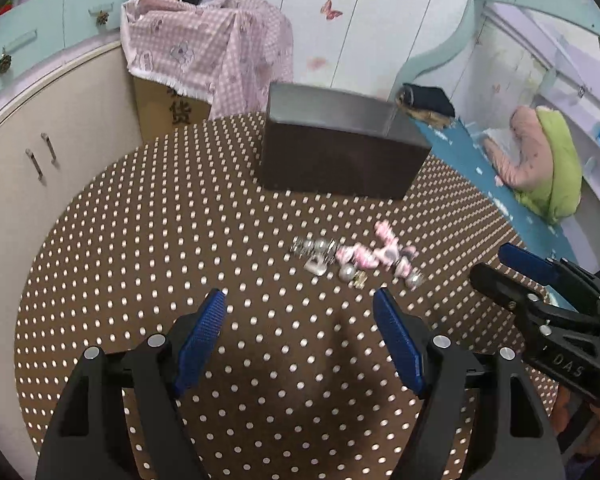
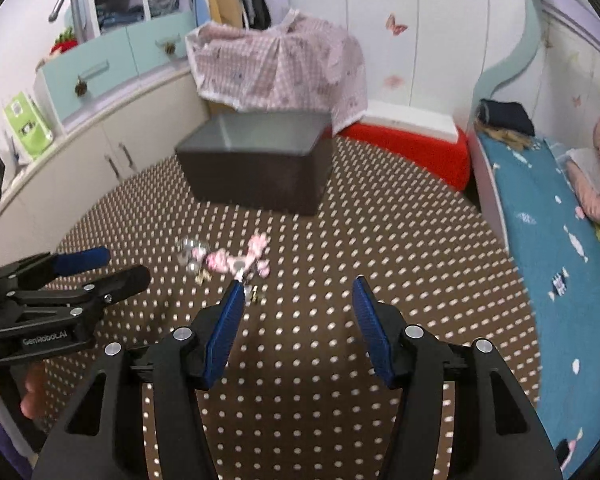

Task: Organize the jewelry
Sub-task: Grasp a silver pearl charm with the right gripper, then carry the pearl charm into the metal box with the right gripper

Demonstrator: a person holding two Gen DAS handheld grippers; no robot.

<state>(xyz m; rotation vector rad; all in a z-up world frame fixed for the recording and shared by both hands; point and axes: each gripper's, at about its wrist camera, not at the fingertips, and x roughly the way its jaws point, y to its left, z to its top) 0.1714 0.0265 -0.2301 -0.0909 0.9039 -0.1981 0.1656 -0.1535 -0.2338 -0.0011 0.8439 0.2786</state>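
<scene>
Nearest, the left tongs [image 1: 300, 300] and right tongs [image 2: 298, 288] both gape with nothing between their pads. Just beyond lies the jewelry [image 1: 356, 258], a loose heap (pink and silvery pieces) on the dotted tabletop [image 1: 160, 260]. Farther off, the dark box [image 1: 340, 152] looks unfilled: sorting seems not begun.

Small heap of pink and silver jewellery pieces [image 1: 356, 258] too blurred for me to separate. My right gripper's blue pad [image 2: 228, 320] hides the nearest piece. Open dark grey box [image 2: 256, 164]: its floor unseen.
</scene>
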